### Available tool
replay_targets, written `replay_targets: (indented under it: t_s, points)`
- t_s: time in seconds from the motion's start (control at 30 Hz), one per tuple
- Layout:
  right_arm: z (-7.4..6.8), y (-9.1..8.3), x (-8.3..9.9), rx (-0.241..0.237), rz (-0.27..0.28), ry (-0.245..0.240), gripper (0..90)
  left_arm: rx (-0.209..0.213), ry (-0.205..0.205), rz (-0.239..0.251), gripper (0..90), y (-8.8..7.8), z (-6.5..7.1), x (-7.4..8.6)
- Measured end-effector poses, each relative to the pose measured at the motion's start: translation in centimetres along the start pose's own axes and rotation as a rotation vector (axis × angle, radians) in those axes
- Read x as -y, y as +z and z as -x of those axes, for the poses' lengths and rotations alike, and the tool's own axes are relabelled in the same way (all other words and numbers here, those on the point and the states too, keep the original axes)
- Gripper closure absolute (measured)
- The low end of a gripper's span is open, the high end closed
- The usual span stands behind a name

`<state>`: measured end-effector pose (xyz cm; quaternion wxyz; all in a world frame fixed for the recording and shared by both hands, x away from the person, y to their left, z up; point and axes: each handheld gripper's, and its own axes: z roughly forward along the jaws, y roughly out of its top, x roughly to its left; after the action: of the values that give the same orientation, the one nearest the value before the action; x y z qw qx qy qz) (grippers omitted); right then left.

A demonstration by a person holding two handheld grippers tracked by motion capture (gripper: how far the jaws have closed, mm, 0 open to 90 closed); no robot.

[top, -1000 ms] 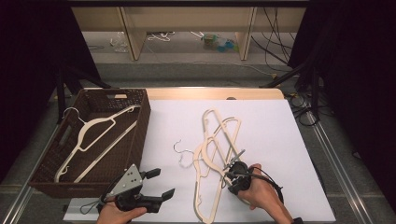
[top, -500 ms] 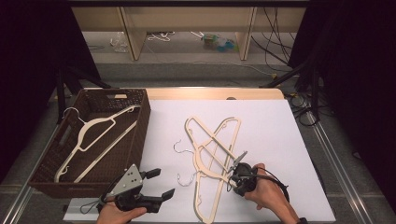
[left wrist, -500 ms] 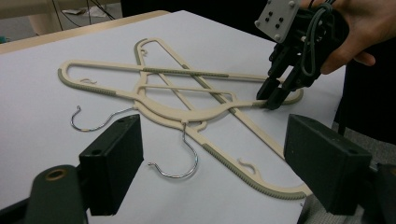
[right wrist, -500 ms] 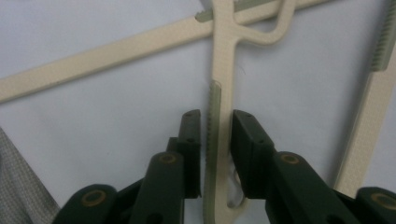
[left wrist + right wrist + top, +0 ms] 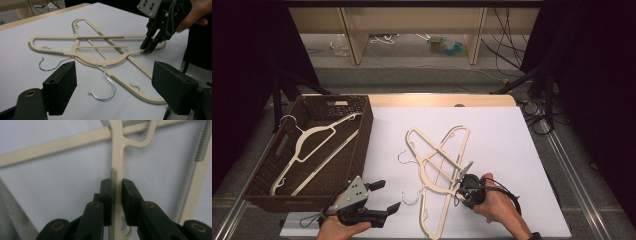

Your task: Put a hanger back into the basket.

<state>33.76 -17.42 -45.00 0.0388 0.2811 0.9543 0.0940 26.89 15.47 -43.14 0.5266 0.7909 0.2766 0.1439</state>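
Two cream hangers with metal hooks lie crossed on the white table. My right gripper [image 5: 116, 191] is shut on the shoulder end of one hanger [image 5: 117, 150], and its jaws have just closed tighter on that thin arm. In the left gripper view this held hanger [image 5: 100, 62] has its hook toward me, and the right gripper [image 5: 147, 50] pinches its far right end. The other hanger [image 5: 140, 96] lies under or across it. My left gripper [image 5: 382, 196] hovers open at the table's front edge, its jaws [image 5: 113, 75] wide with nothing held.
A brown woven basket [image 5: 364, 130] stands at the table's left with another cream hanger [image 5: 312, 135] lying inside. Cables trail on the floor to the right, and shelving stands beyond the table. The white table [image 5: 512, 140] has bare room to the right of the hangers.
The hangers, nearly parallel before, have swung apart into a cross, with one top end moving left. Both hands have stayed in place.
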Motion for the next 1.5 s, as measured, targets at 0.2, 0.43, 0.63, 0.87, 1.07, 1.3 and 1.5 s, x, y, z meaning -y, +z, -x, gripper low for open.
replay_targets:
  t_s: [0.2,0.43,0.63,0.87,1.07,1.3,1.5]
  points:
    - [0.2,-1.6,0.6,-0.009,-0.008,-0.037,80.2,0.005,0.080,-0.065,23.0,2.0,-0.3,-0.1]
    - [-0.5,-3.5,1.3,-0.029,-0.016,-0.091,80.0,0.005,0.130,-0.132,25.5,4.8,-0.7,0.1]
    - [-1.4,-5.1,1.7,-0.034,-0.017,-0.138,79.9,0.018,0.258,-0.176,28.2,6.9,-1.0,0.2]
    - [-1.7,-5.7,2.1,-0.034,-0.002,-0.153,79.9,0.000,0.409,-0.254,30.0,8.8,-1.0,0.6]
    - [-1.7,-5.9,2.3,-0.041,-0.003,-0.164,79.9,0.026,0.434,-0.256,31.4,9.7,-1.1,0.6]
    - [-1.8,-6.0,2.3,-0.044,-0.002,-0.173,79.9,0.053,0.498,-0.250,33.0,10.5,-0.9,0.8]
    - [-1.8,-6.3,2.4,-0.046,0.005,-0.180,79.9,0.052,0.572,-0.277,34.9,11.0,-0.6,0.9]
